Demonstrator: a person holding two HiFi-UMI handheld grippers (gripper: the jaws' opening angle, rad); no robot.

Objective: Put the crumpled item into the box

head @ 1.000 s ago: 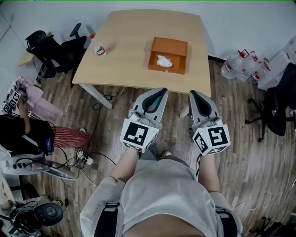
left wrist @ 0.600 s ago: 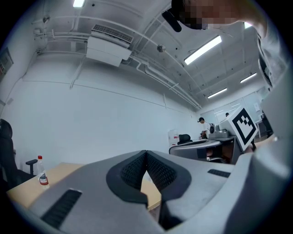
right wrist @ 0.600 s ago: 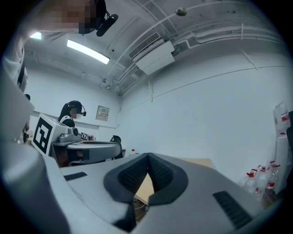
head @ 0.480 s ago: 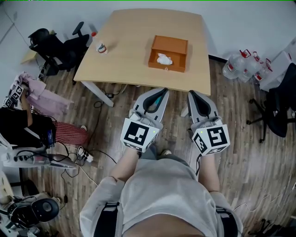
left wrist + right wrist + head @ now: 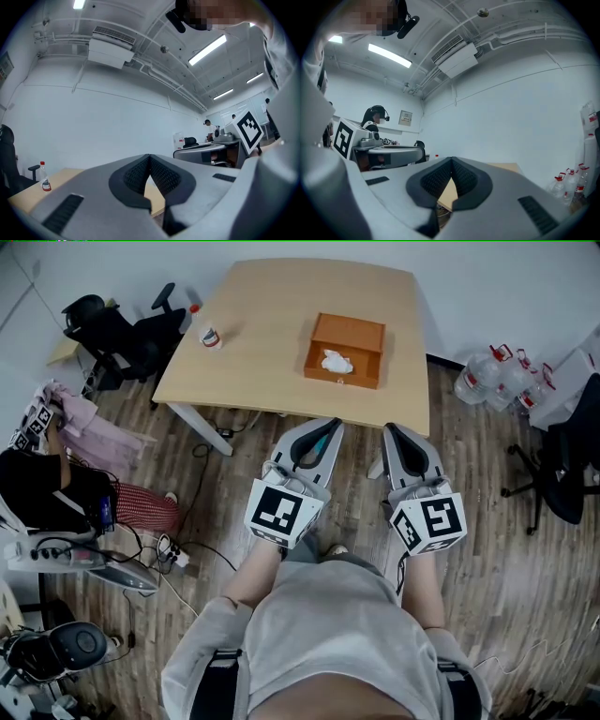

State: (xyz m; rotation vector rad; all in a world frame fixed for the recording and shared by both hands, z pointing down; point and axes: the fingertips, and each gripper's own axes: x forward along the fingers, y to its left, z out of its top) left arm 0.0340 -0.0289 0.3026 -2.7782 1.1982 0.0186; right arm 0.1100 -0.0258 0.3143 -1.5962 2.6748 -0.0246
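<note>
An orange box (image 5: 346, 349) stands on the wooden table (image 5: 272, 343) in the head view, with a crumpled white item (image 5: 337, 361) lying inside it. My left gripper (image 5: 323, 425) and right gripper (image 5: 391, 430) are held side by side over the floor, short of the table's near edge. Both are shut with nothing between their jaws. In the left gripper view the jaws (image 5: 150, 159) meet at the tips, and in the right gripper view the jaws (image 5: 451, 162) do the same. The box is hidden in both gripper views.
A small red-capped bottle (image 5: 210, 336) stands at the table's left edge. Black office chairs (image 5: 117, 334) sit left of the table and another (image 5: 572, 456) at the right. Water bottles (image 5: 487, 381) cluster on the floor at the right. Cables and equipment (image 5: 84, 559) lie at the lower left.
The grippers stay as they were. The table, box and floor things have drifted slightly right and down in the head view as the head moved.
</note>
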